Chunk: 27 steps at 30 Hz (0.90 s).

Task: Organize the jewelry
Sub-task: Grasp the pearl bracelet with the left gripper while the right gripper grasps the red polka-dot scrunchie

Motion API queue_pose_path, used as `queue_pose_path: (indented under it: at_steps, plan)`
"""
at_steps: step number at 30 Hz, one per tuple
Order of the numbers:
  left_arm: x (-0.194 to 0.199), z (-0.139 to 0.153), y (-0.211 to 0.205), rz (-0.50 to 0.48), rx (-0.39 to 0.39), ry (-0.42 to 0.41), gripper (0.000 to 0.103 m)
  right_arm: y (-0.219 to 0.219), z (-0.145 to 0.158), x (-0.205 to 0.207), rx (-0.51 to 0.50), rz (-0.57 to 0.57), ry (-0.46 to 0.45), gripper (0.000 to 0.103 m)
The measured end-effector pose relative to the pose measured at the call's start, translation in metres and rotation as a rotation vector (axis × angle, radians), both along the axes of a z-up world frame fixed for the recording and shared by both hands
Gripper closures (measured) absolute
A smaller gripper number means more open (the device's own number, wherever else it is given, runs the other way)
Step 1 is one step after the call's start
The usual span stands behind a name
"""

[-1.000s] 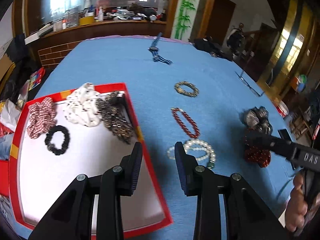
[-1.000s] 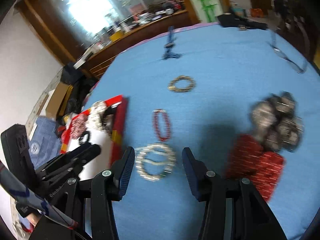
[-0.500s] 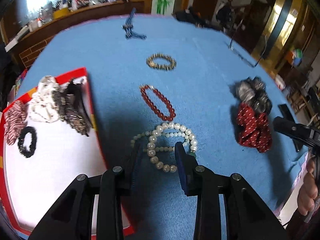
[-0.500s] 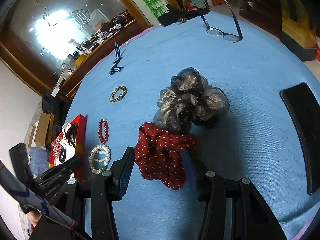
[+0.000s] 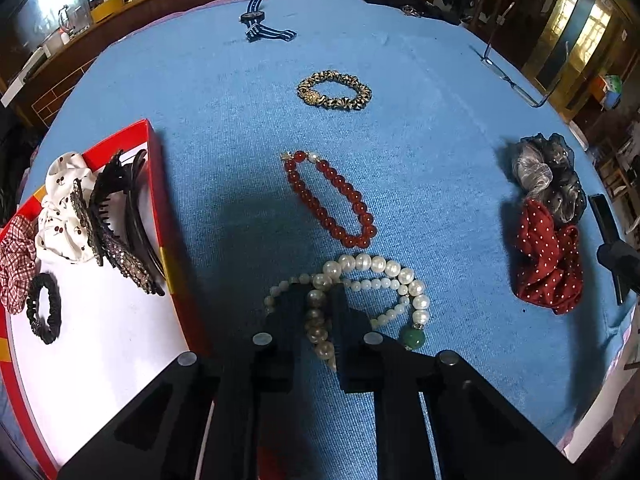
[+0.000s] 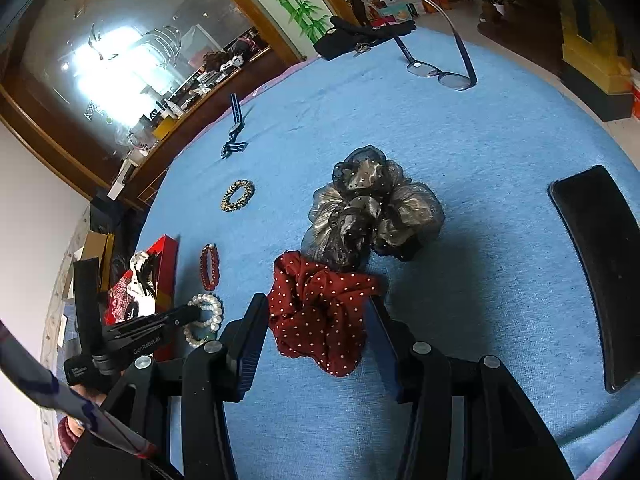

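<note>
Black phone [image 6: 600,268], right view only

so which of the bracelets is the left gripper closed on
The pearl bracelet, nearest the camera: the left gripper pinches its beads. The red bead bracelet and gold bracelet lie untouched beyond.

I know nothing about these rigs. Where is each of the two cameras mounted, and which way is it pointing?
Left wrist view: sits on the left hand-held gripper, looking forward and down along its fingers at the pearl bracelet pinched between them; the red tray lies left.
Right wrist view: sits on the right hand-held gripper, looking down at the red scrunchie between its open fingers; the left hand-held gripper shows at left.
Shared: the blue table, pearl bracelet, red scrunchie, red bead bracelet.
</note>
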<state>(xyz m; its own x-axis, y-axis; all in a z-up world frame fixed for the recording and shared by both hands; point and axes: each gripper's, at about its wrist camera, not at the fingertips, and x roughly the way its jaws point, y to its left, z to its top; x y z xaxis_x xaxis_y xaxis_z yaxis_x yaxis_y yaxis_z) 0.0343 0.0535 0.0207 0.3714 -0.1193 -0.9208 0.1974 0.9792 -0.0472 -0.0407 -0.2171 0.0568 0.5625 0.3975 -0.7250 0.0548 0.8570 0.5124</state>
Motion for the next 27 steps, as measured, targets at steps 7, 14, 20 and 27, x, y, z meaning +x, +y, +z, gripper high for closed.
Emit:
queue_pose_path:
  at_steps: [7,14,20,27]
  plan:
    - [-0.014,0.006,0.000,0.003,-0.062,-0.050,0.094,0.005,-0.004,0.002,-0.017,0.006,0.018,0.048]
    - [-0.036,0.052,0.000,-0.027,-0.148,-0.153,0.094,0.018,-0.013,0.012,-0.061,0.025,0.053,0.039]
    - [-0.053,0.076,-0.004,-0.052,-0.180,-0.210,0.094,0.041,-0.027,0.024,-0.157,0.043,0.087,0.032]
    - [-0.067,0.075,-0.004,-0.053,-0.184,-0.237,0.094,0.059,-0.031,0.025,-0.329,0.052,0.068,0.061]
